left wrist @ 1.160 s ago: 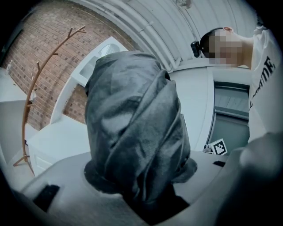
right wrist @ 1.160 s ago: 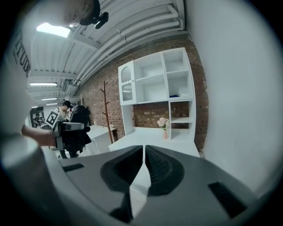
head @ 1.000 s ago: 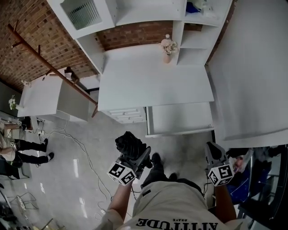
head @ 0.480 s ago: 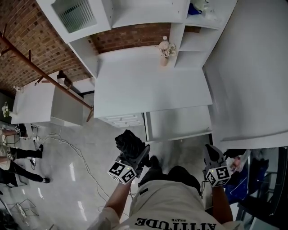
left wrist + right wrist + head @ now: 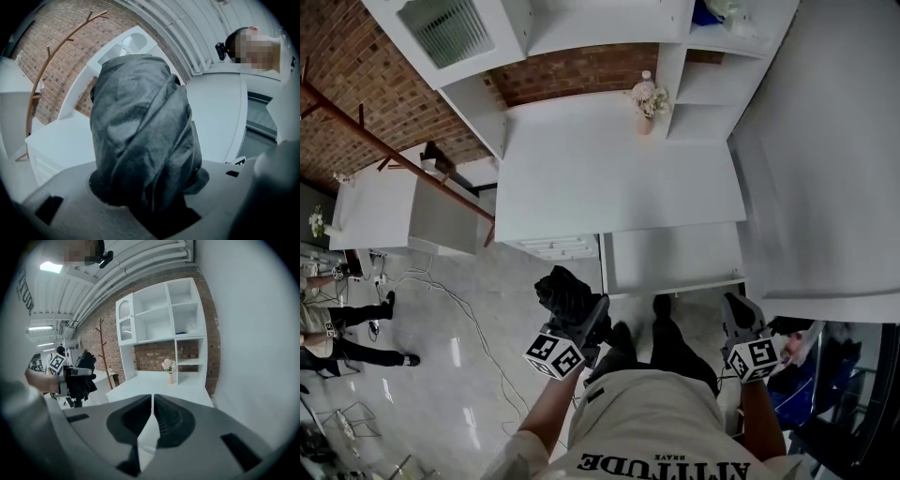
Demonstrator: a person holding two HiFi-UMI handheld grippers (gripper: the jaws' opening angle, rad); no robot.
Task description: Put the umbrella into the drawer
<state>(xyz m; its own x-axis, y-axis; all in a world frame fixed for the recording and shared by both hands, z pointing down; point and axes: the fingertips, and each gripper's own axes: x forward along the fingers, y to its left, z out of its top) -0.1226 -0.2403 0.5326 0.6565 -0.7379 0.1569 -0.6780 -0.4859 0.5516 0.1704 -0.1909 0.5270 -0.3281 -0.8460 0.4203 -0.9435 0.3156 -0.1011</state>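
Person standing at a white desk with a two-jaw tool in each hand. The left gripper is clamped on the folded umbrella, a dark fabric bundle seated deep in the throat of the jaws. It stands up and forward out of them, so that most of its length lies beyond the tips. This grip near one end probably serves to leave the free end clear to go in first. In the head view the umbrella projects ahead of the left gripper, with the open drawer ahead of these jaws and off to their right, well apart from them; the umbrella is therefore carried, not yet over the drawer. The right gripper has its jaws brought together, with only a thin slit between the ribbed pads and nothing in it; the drawer lies just ahead of and slightly left of the right gripper. The drawer being open already, this hand appears merely held ready. Beyond the right jaws stand the desk top, a vase of flowers and a shelf unit. Whether the drawer interior holds anything is hard to judge, though it looks bare white.
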